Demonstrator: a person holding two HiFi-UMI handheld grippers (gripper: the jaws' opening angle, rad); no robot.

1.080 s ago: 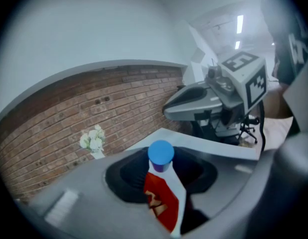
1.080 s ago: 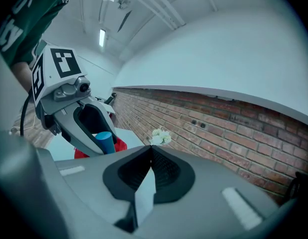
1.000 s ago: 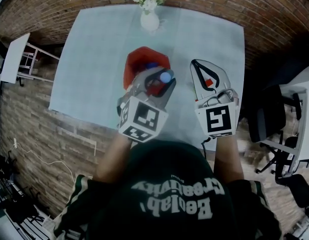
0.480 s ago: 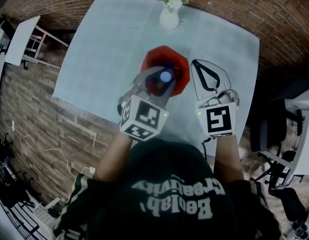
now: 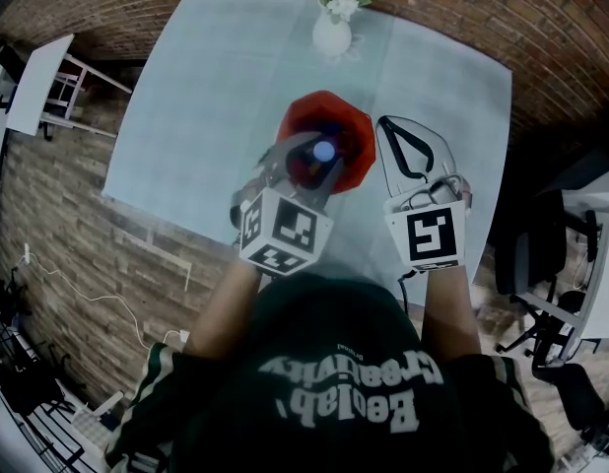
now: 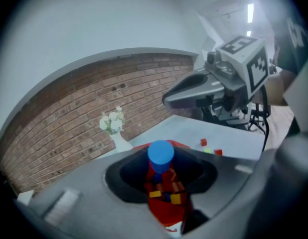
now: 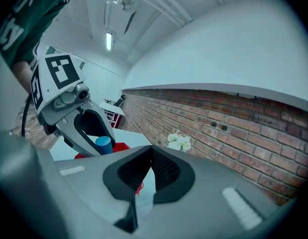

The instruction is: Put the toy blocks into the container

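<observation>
My left gripper [image 5: 314, 158] is shut on a blue cylinder block [image 5: 325, 151] and holds it above the middle of the red container [image 5: 356, 131]. In the left gripper view the blue cylinder [image 6: 160, 153] sits between the jaws, over the container [image 6: 166, 205], which holds several red, yellow and orange blocks. To the right, my right gripper [image 5: 384, 124] hangs beside the container with its tips together and nothing between them. Its own view shows the jaws [image 7: 150, 151] meeting at the tip. A few loose blocks [image 6: 203, 142] lie on the table past the container.
A white vase of white flowers [image 5: 332, 33] stands at the far edge of the pale table [image 5: 216, 87], behind the container. Brick floor surrounds the table. A white side table [image 5: 33, 97] is at the left, office chairs [image 5: 541, 254] at the right.
My left gripper has carried the blue cylinder from the container's right rim to above its middle. The right gripper moved along beside it. Over the last half second neither has shifted.
</observation>
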